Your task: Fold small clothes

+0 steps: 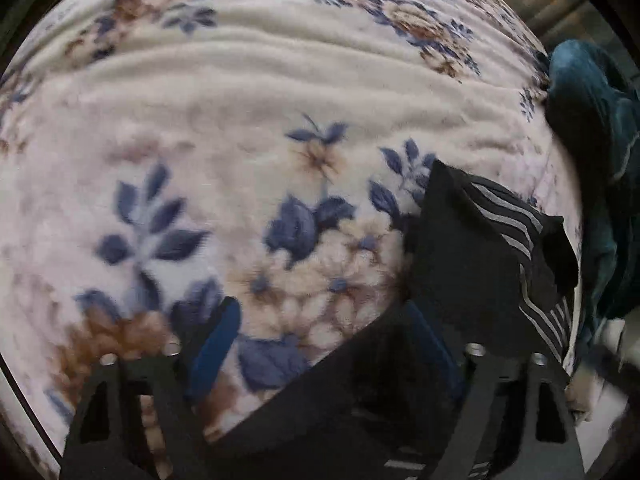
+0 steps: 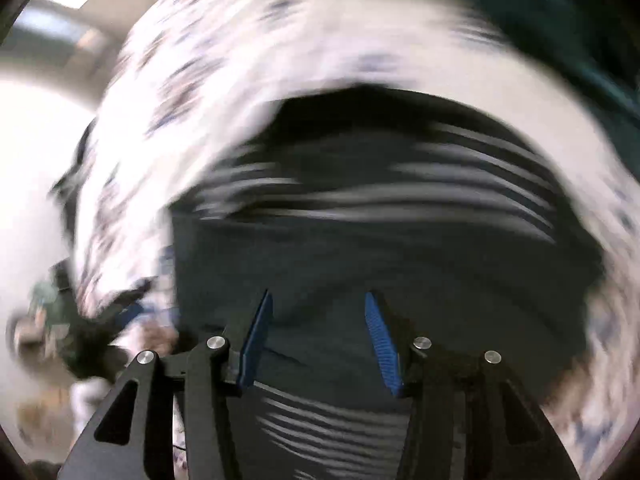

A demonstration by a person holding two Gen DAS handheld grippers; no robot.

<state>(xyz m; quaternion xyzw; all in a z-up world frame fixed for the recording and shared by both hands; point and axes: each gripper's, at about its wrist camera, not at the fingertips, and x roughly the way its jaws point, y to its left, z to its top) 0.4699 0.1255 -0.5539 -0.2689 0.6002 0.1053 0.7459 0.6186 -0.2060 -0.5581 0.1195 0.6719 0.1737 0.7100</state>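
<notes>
Garment: black striped shorts [image 1: 472, 240] on floral blanket [image 1: 240, 92], near right.
Left gripper [image 1: 320, 340]: spread, cloth between, grip unclear.
Right gripper [image 2: 318, 340]: spread above shorts.

- Floral blanket [image 1: 248, 92] fills the view, lightly rippled at the far side.
- Black striped garment [image 1: 472, 248] lies near right, draped over the right finger.
- Left hand-held gripper [image 1: 324, 332] stands parted.
- Teal cloth [image 1: 588, 120] bunches at the far right.
</notes>
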